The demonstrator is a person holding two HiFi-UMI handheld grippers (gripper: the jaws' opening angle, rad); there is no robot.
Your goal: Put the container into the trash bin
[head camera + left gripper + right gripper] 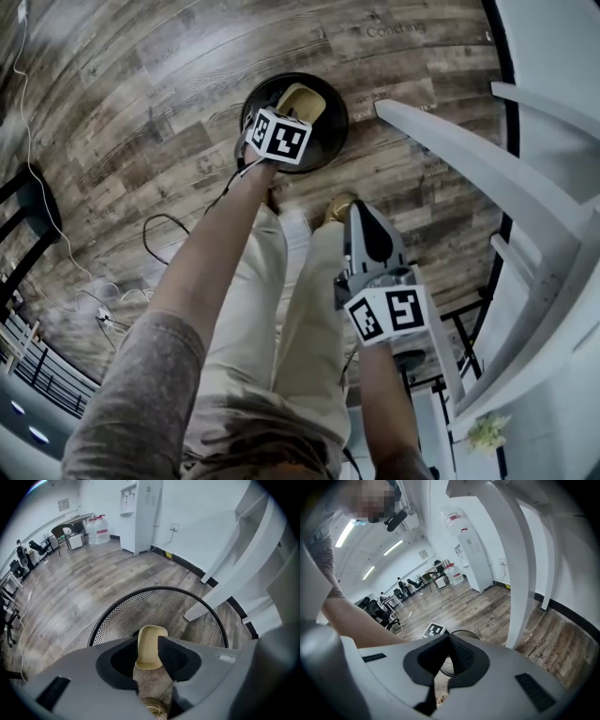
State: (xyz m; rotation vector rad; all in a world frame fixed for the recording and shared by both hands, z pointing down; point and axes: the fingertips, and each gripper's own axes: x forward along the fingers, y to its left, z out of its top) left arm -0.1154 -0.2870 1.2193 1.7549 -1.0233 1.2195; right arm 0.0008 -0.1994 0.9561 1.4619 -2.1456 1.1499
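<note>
While overhead hides them, left fingers [177, 656] flank container [151, 645].

Trash bin [117, 618] rim (container [151, 646] edge too) behind left tool [146, 641]

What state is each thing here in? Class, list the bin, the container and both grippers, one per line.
trash bin, upright on the floor, top open
container, on end over the trash bin's mouth
left gripper, jaws parted, container between them
right gripper, jaws together, empty
</note>
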